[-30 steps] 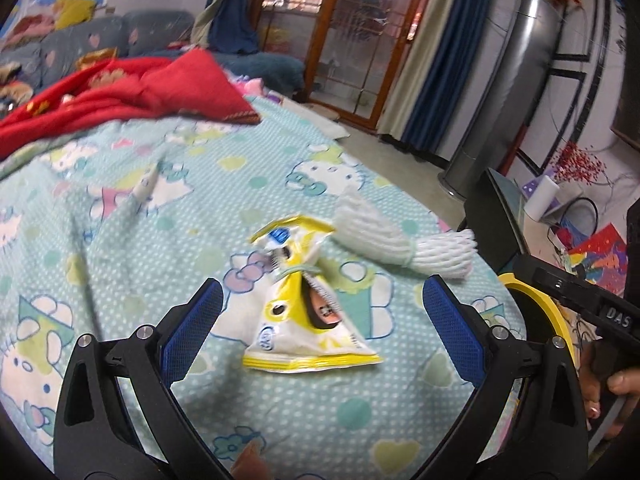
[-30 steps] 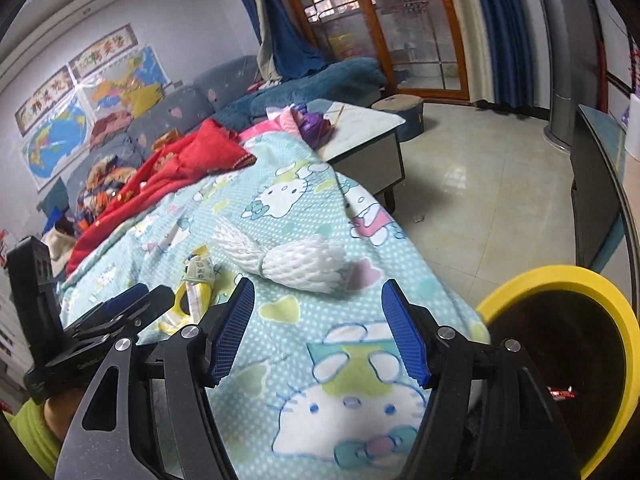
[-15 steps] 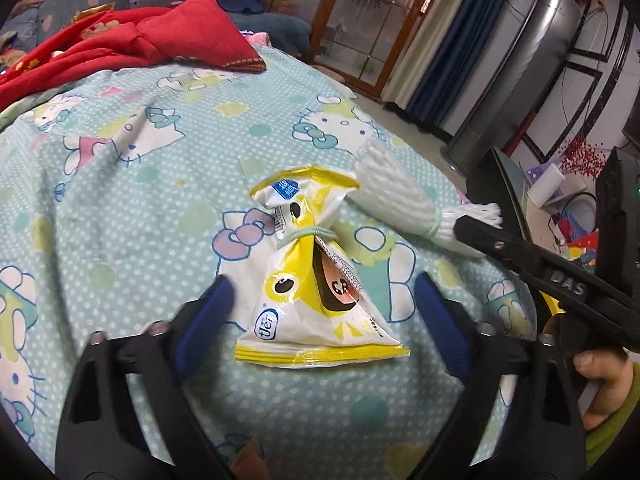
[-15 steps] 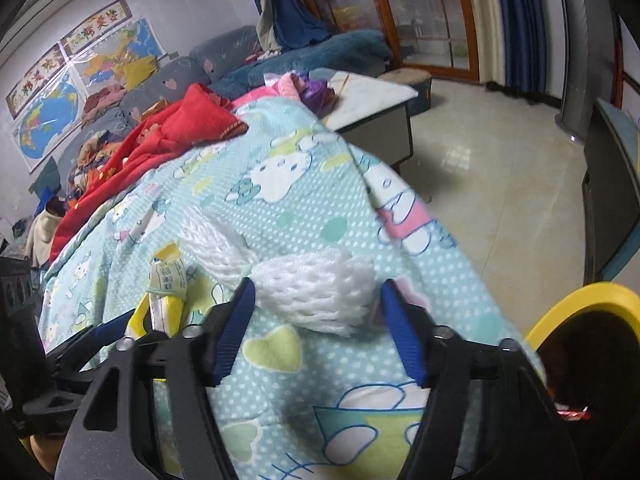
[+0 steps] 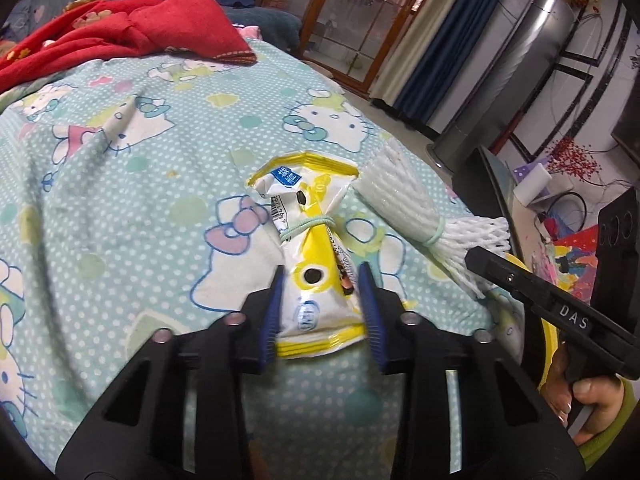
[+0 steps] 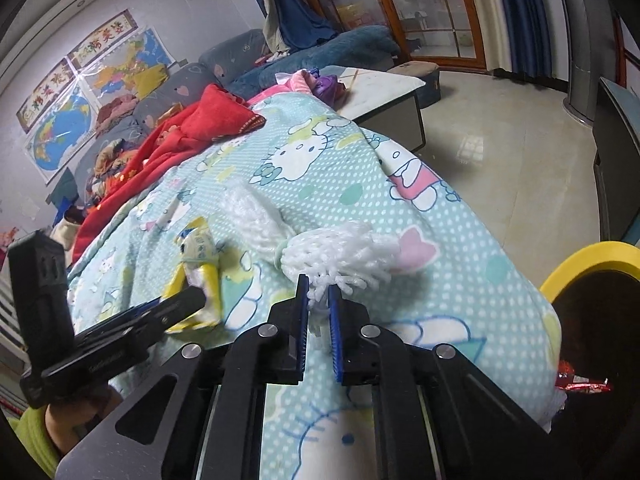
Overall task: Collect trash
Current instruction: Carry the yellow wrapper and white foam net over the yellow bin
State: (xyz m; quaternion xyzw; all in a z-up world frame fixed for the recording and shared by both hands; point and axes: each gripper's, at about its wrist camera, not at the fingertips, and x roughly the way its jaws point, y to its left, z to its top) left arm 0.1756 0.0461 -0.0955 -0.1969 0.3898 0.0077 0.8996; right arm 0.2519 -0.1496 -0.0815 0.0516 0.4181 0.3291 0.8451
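A yellow and white snack wrapper (image 5: pixel 316 240), tied with a green rubber band, lies on the cat-print bed cover (image 5: pixel 120 208). My left gripper (image 5: pixel 320 280) straddles its near half; the jaws are closing and the blue pads press its sides. Beside it lies a white foam net (image 5: pixel 396 204), also banded. My right gripper (image 6: pixel 318 292) is shut on the frayed near end of the foam net (image 6: pixel 340 252). The right wrist view shows the wrapper (image 6: pixel 196 248) to the left, with the left gripper's fingers (image 6: pixel 176 304) on it.
A yellow-rimmed bin (image 6: pixel 592 252) stands off the bed's right edge with a red wrapper (image 6: pixel 584 384) inside. A red blanket (image 5: pixel 120 36) covers the far bed. A low table (image 6: pixel 380 88) and tiled floor (image 6: pixel 500 140) lie beyond. A grey tower fan (image 5: pixel 516 64) stands at the right.
Both pairs of jaws went from wide apart to closed: the left around the snack wrapper, the right on the foam net's end. The right gripper also came forward and down to the net.
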